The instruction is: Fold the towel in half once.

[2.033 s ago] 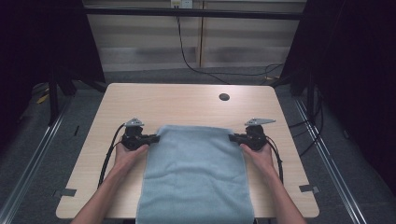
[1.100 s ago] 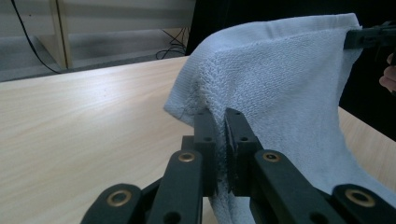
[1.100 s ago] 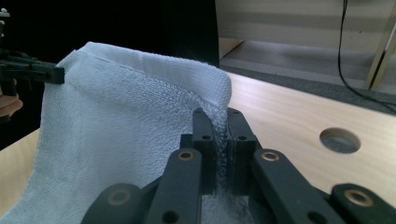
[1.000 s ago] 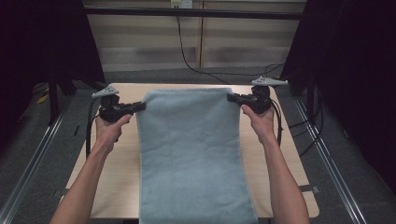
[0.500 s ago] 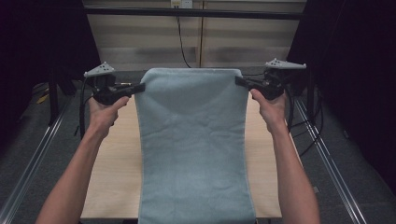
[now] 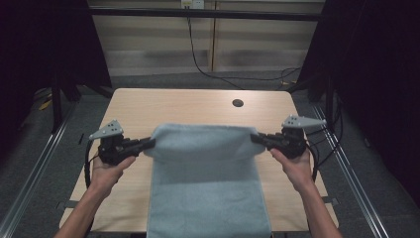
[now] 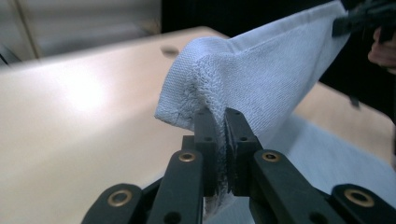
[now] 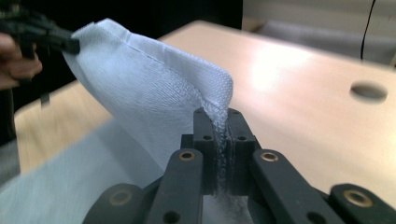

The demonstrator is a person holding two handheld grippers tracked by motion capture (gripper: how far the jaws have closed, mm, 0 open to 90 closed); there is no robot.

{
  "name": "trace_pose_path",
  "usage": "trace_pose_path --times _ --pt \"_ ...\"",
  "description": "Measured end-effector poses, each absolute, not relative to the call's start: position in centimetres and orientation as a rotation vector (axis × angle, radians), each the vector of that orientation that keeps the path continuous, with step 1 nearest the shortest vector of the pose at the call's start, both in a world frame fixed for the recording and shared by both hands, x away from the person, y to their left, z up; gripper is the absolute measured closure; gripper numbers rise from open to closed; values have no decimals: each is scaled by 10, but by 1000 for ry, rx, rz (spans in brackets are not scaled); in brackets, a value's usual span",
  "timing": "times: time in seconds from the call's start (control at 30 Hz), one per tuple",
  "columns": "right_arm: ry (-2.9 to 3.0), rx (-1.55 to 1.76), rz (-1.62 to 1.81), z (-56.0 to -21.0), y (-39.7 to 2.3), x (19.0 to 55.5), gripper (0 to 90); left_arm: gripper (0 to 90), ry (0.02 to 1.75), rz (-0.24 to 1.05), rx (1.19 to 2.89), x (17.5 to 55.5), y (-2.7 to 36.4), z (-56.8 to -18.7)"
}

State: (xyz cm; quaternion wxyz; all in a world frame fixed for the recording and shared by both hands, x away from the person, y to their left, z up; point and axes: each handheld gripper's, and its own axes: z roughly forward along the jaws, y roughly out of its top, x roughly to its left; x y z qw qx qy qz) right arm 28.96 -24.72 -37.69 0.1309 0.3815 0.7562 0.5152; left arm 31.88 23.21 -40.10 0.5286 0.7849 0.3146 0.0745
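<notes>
A pale blue towel (image 6: 203,173) is stretched between both grippers over the light wooden table (image 6: 188,106); its lower part lies on the table and hangs over the near edge. My left gripper (image 6: 148,144) is shut on the towel's upper left corner (image 7: 196,100), the cloth pinched between its black jaws. My right gripper (image 6: 256,139) is shut on the upper right corner (image 8: 215,93). The held top edge sags forward a little above the table's middle. In the left gripper view the other gripper (image 7: 359,18) shows at the far corner; in the right gripper view the left one (image 8: 42,35) does.
A round cable hole (image 6: 237,103) sits at the table's back right. Black frame posts and dark curtains flank the table, and a cable (image 6: 198,54) hangs on the back wall. Bare tabletop lies beyond the towel.
Both grippers have come back toward the person and down with the towel's top edge, from high over the table's far end to low over its middle. The towel now folds over.
</notes>
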Motion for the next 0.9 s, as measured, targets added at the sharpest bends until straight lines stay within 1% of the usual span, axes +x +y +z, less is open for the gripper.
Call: trace_pose_path --times 0.07,0.17,0.3,0.37,0.43,0.53,0.57,0.67,0.77,0.9 --pt "2230 1130 1492 -390 -246 277 858 851 786 152 1892 315 234 -415" --pt "2317 1123 1417 -410 -238 258 858 850 784 108 1942 299 229 -431" --pt "2372 1122 1395 -425 -237 235 858 850 740 54 1963 275 225 -435" --pt "2394 1141 1321 -432 -238 224 858 850 731 49 1961 261 227 -441" --pt "2439 1169 1279 -446 -239 212 857 850 775 -17 1973 249 228 -458" --pt "2501 1210 1253 -470 -238 198 858 849 767 -66 2084 234 223 -483" --pt "2524 1221 1220 -477 -236 196 857 849 772 -92 2109 233 222 -490" --pt "2574 1239 1143 -491 -232 198 857 845 761 -96 2150 237 221 -497" --pt "2581 1270 1132 -492 -232 206 858 849 776 -88 2145 249 220 -500" --pt "2555 1277 1126 -493 -228 217 858 851 801 -31 2144 271 217 -501"
